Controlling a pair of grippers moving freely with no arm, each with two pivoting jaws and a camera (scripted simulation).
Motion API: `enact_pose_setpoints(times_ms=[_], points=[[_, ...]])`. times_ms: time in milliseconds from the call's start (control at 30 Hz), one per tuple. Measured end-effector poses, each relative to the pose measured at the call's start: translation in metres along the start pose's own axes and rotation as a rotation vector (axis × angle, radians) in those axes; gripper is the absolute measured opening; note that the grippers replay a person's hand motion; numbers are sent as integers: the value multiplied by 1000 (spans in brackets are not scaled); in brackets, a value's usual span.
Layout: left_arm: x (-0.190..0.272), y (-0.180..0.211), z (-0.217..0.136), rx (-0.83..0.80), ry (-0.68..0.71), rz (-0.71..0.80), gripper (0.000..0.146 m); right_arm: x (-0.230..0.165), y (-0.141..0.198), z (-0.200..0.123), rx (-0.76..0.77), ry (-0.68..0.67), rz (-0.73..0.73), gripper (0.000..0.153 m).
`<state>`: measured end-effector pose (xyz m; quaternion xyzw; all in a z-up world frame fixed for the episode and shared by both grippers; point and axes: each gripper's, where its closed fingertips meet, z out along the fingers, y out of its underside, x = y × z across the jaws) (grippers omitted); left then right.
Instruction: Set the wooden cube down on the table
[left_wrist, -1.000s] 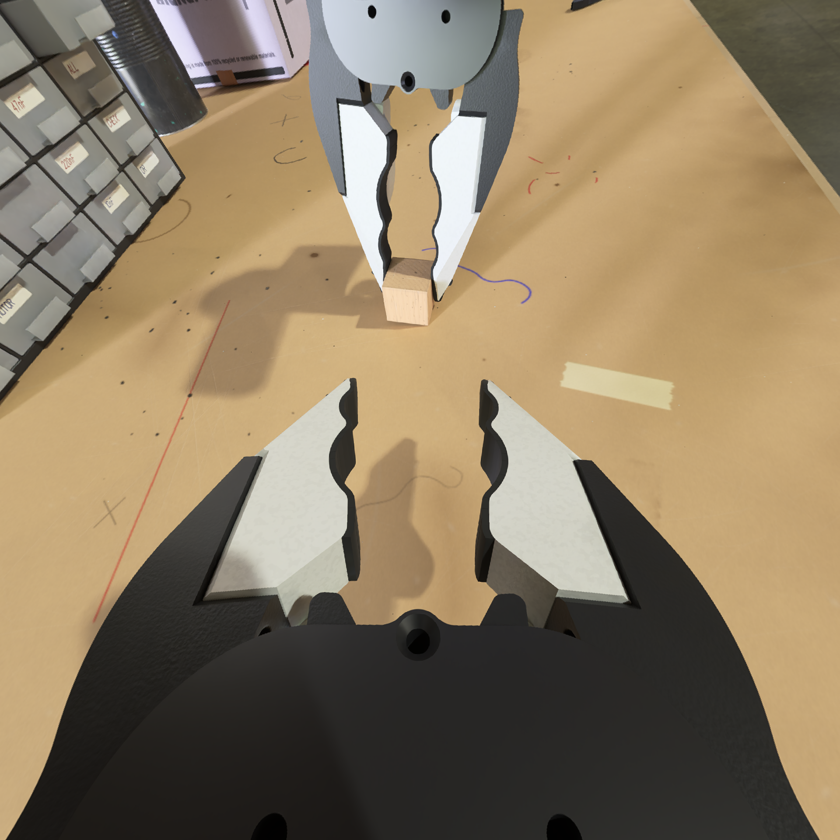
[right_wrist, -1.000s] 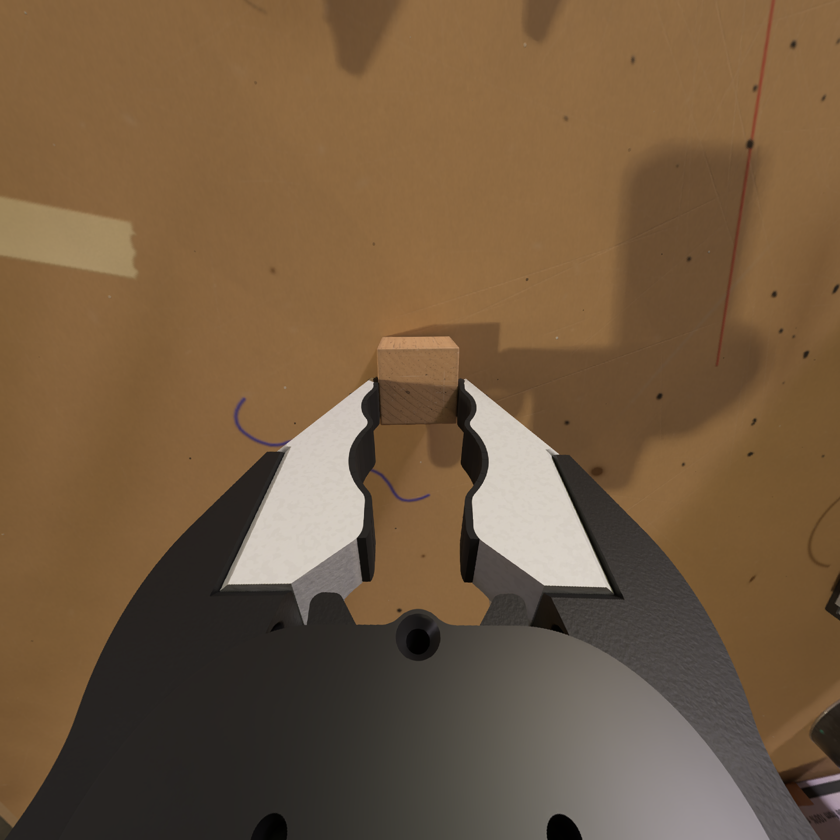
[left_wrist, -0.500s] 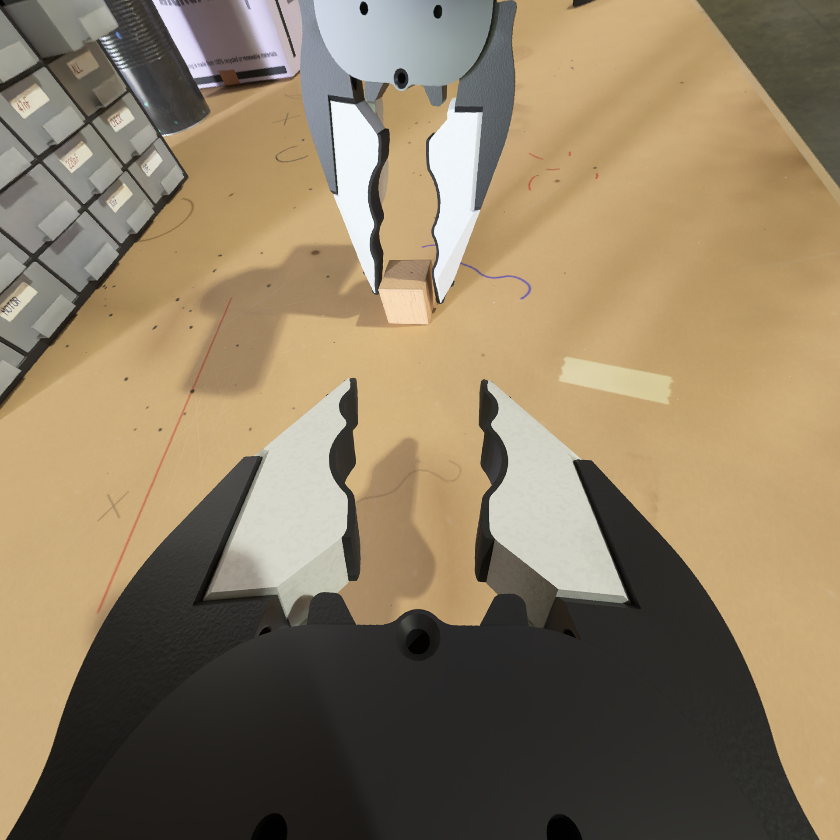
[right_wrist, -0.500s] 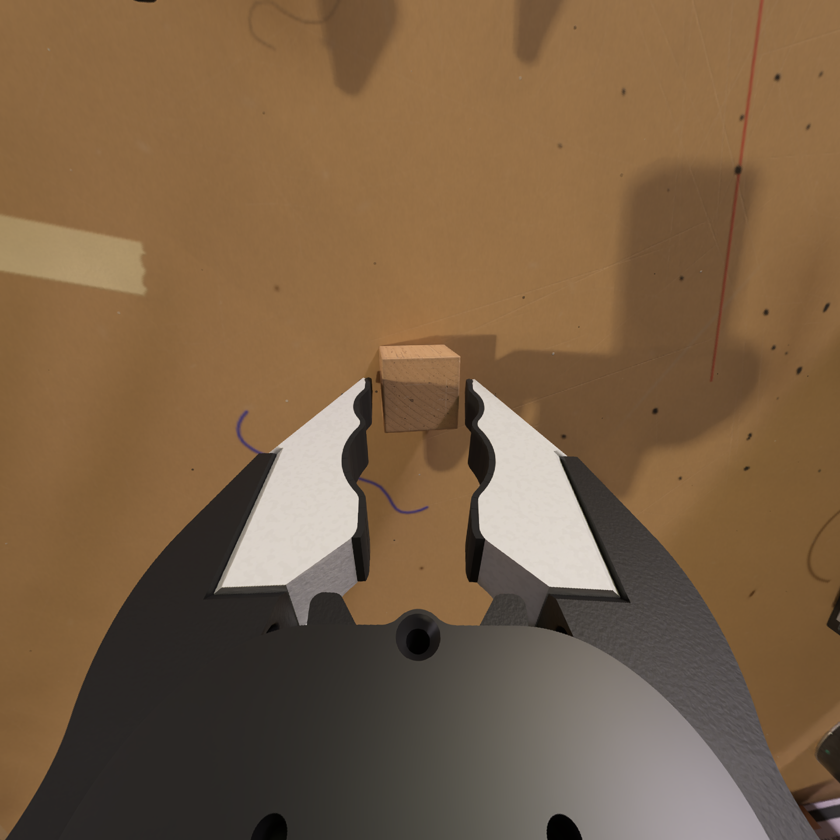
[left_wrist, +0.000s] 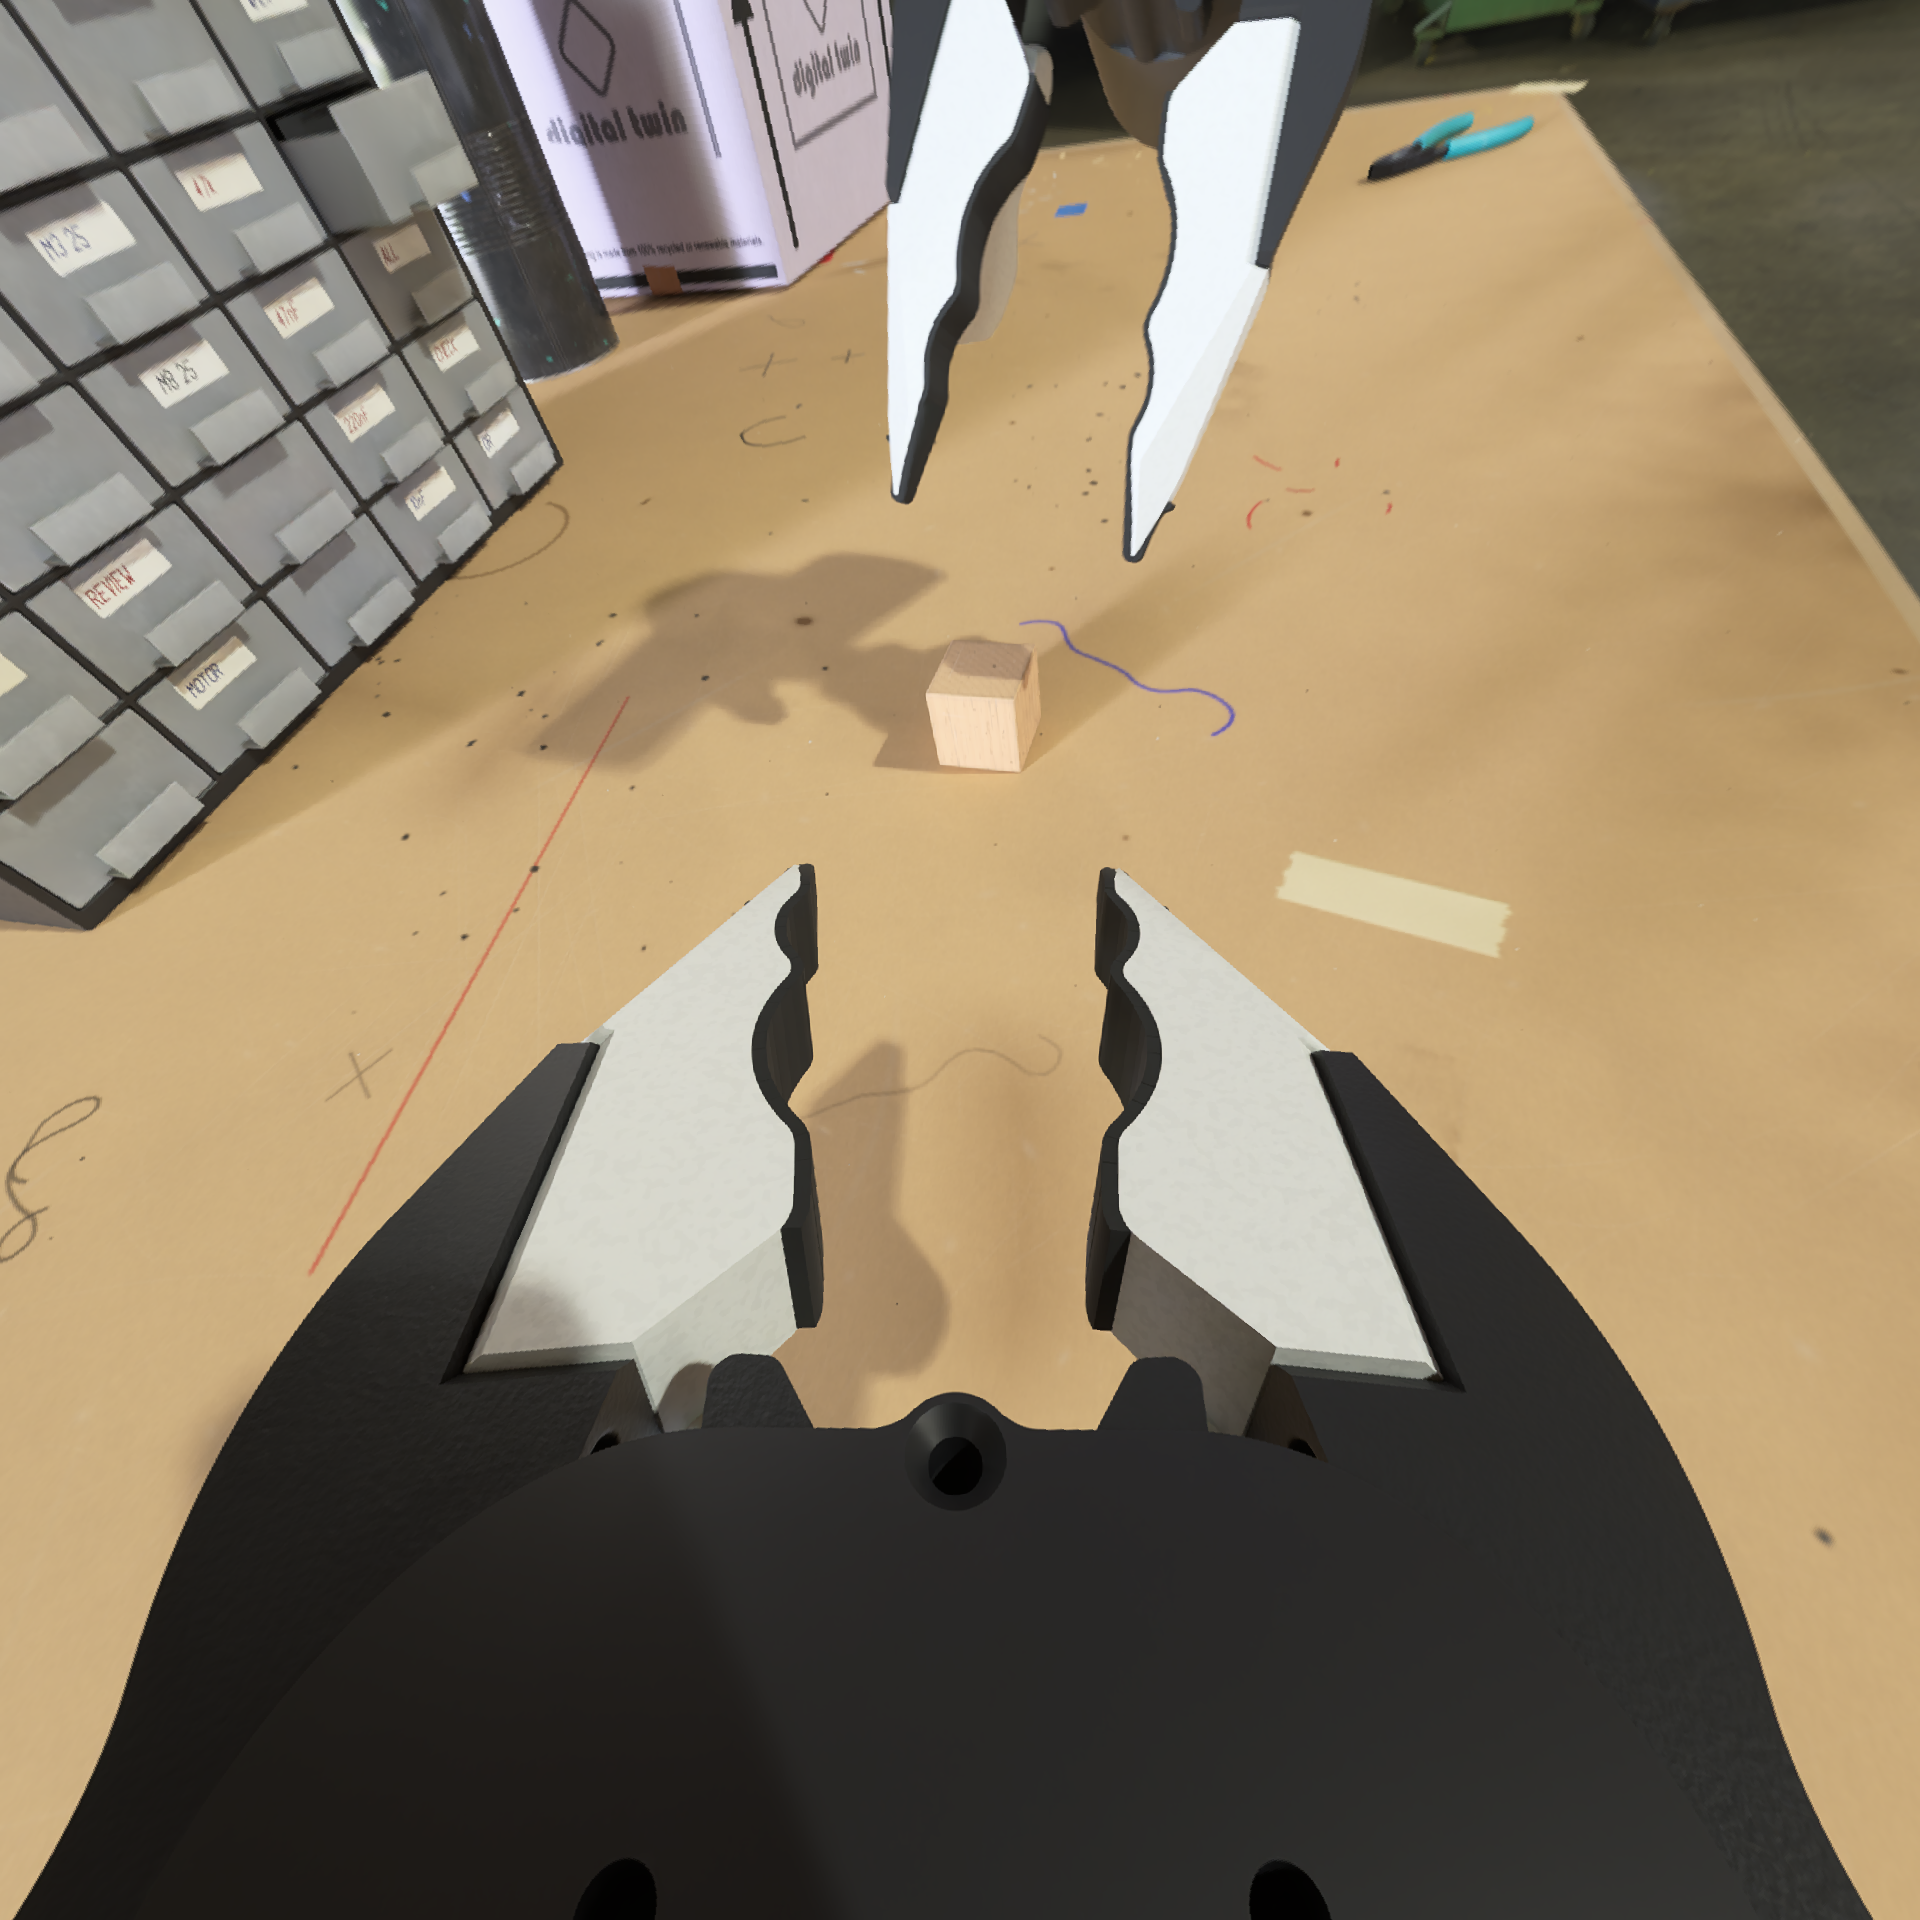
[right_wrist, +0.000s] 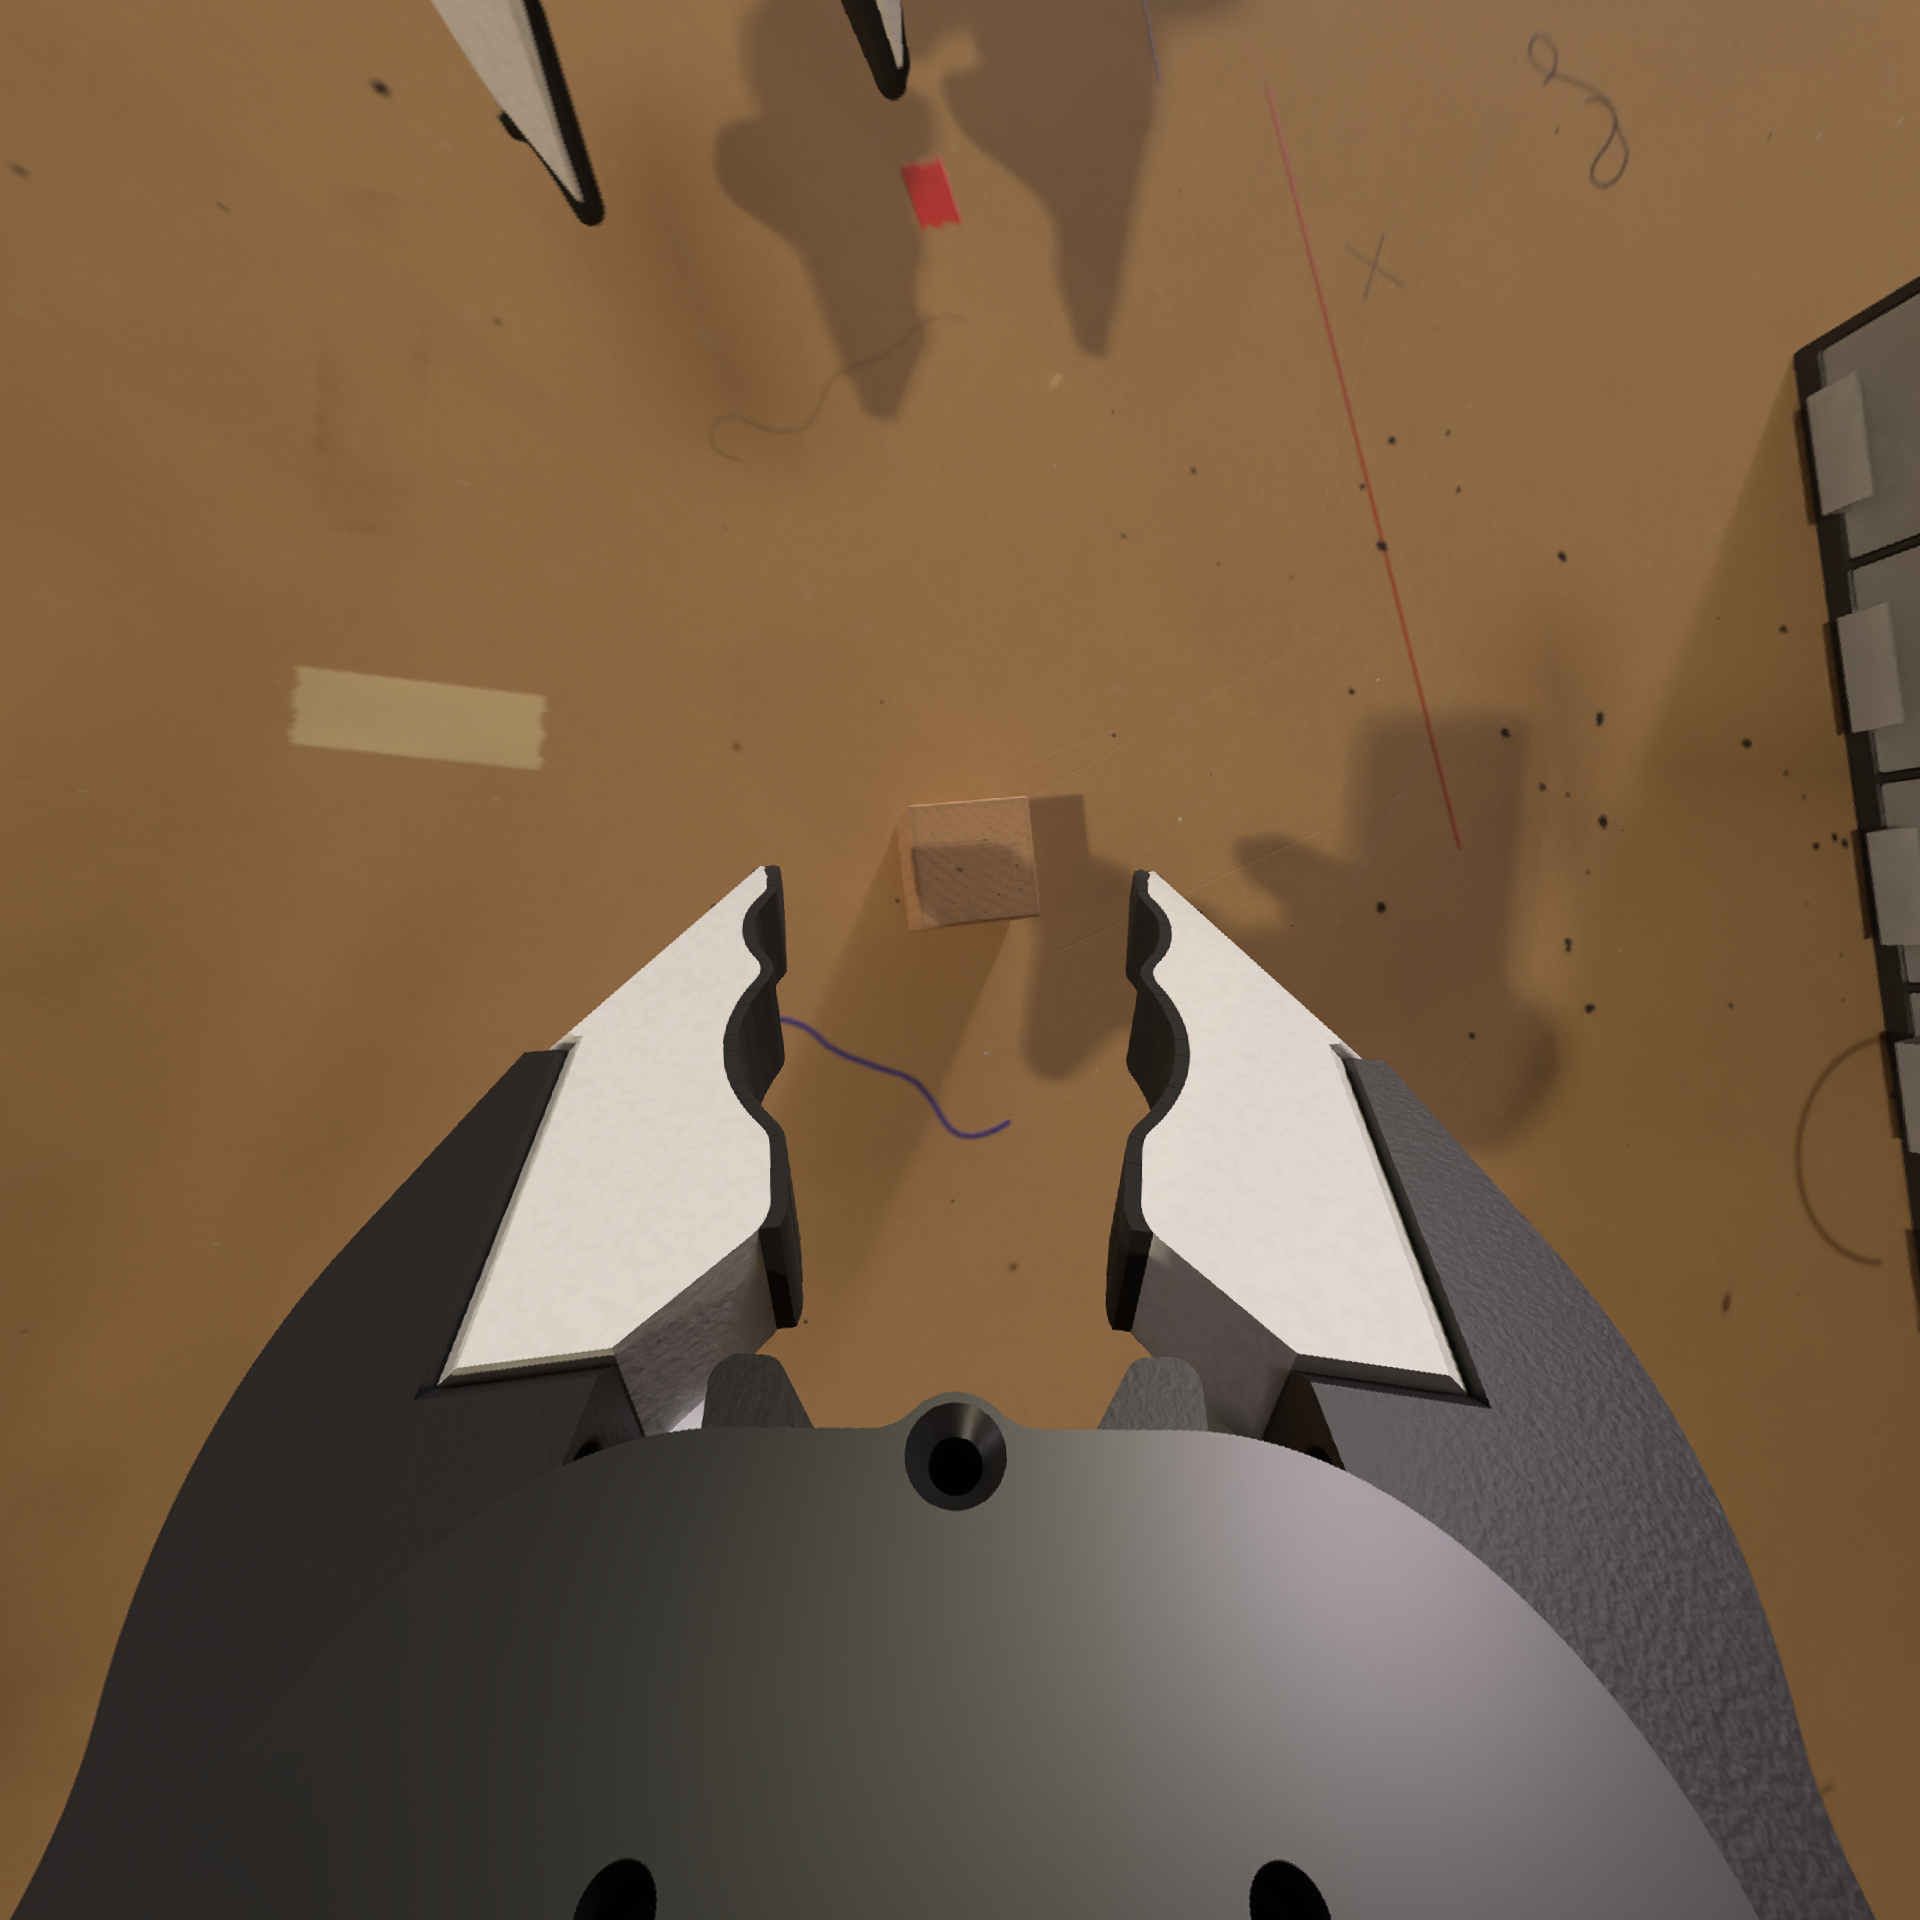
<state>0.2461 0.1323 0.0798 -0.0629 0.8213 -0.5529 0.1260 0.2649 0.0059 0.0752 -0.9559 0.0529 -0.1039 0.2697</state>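
The wooden cube (left_wrist: 983, 707) rests alone on the tan table (left_wrist: 1455, 665), next to a blue scribble. It also shows in the right wrist view (right_wrist: 970, 862), below and between my right fingers. My right gripper (right_wrist: 956, 873) is open and empty, lifted clear above the cube; in the left wrist view it (left_wrist: 1023, 525) hangs over the cube with its tips apart. My left gripper (left_wrist: 956, 873) is open and empty, short of the cube on the near side; its fingertips (right_wrist: 577, 177) show at the top of the right wrist view.
A grey drawer cabinet (left_wrist: 208, 436) stands at the left, with a dark can (left_wrist: 520, 239) and a white box (left_wrist: 675, 135) behind it. Masking tape (left_wrist: 1392, 902) lies right of the cube. Teal pliers (left_wrist: 1455, 140) lie far right. The table edge (left_wrist: 1766, 395) runs along the right.
My right gripper opened wider and rose off the cube, which stays on the table, slightly turned. The left gripper stayed open and pulled back a little.
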Motion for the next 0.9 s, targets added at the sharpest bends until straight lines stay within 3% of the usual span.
enact_pose_setpoints(times_ms=[267,700,900], points=[[-2,-13,-10,119,11,-61,57,-20,-5,-30,184,-26,21,73],[-5,-4,-12,33,-55,-44,98,-28,4,-38,223,4,24,76],[-2,1,-15,9,-46,-26,98,-27,3,-37,227,3,30,76]])
